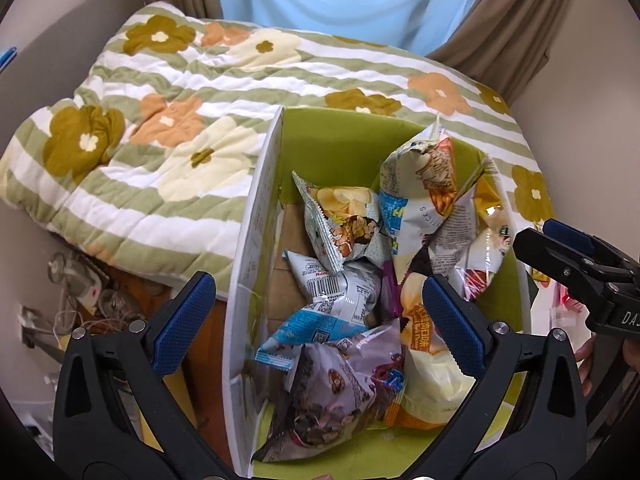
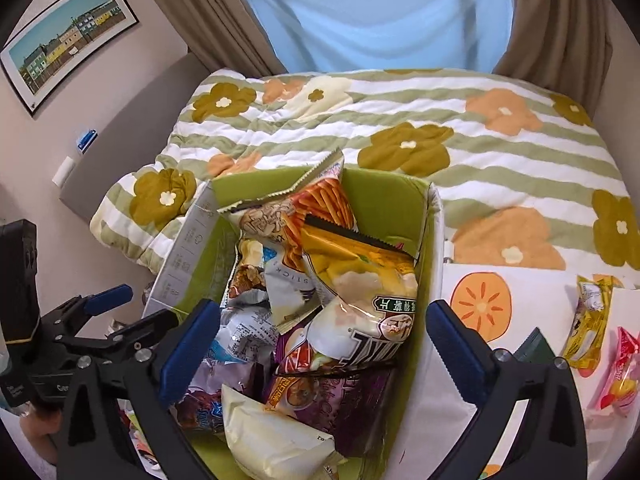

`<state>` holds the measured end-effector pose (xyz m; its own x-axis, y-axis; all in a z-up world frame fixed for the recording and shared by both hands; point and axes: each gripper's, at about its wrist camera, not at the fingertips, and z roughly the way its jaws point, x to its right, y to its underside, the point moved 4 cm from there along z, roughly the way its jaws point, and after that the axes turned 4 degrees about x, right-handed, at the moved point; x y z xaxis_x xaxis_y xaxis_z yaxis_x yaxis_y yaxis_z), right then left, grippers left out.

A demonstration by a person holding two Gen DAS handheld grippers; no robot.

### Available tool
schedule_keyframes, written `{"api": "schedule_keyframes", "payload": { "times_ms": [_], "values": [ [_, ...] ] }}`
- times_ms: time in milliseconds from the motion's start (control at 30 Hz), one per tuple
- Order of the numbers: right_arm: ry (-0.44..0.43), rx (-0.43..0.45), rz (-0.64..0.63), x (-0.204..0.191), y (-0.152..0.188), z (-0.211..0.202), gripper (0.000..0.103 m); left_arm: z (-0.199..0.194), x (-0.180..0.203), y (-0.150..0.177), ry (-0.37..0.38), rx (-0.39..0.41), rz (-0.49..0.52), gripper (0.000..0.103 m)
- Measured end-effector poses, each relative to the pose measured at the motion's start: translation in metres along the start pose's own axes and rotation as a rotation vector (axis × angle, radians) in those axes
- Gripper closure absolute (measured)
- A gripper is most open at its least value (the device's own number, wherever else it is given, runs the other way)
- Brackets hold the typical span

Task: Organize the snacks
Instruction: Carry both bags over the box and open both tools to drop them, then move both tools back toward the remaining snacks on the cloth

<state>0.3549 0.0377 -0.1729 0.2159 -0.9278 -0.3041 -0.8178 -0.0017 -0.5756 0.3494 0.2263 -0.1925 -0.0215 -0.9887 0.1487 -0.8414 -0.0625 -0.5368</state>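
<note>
The left gripper [image 1: 316, 326] has its jaws spread wide, blue pads facing each other with nothing clamped between them. The right gripper [image 2: 324, 338] is likewise spread wide and grips nothing. In the left wrist view the right gripper [image 1: 576, 256] shows at the right edge, close beside the left one; in the right wrist view the left gripper [image 2: 120, 312] shows at the left edge, jaws parted. Both point forward and downward, side by side.

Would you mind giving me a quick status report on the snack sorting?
Left gripper and right gripper both open, empty, over the box. Box full of snack bags. Yellow packet and pink packet still outside on the bed.
</note>
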Motion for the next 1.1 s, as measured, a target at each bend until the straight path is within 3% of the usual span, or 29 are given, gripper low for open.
{"api": "schedule_keyframes", "payload": {
  "times_ms": [333,567,867,1100],
  "values": [
    [0.028,0.035,0.017,-0.004,0.006,-0.028,0.001,-0.025,0.024,0.0,0.039,0.042,0.048,0.0],
    [0.048,0.078,0.047,0.021,0.011,-0.058,0.001,-0.038,0.063,-0.002,0.062,0.075,0.078,0.0],
    [0.08,0.124,0.1,0.106,0.029,-0.116,0.001,-0.047,0.176,0.011,0.114,0.092,0.154,0.0],
    [0.176,0.135,0.094,0.195,0.066,-0.164,0.001,-0.029,0.28,0.031,0.127,0.067,0.256,0.0]
  ]
}}
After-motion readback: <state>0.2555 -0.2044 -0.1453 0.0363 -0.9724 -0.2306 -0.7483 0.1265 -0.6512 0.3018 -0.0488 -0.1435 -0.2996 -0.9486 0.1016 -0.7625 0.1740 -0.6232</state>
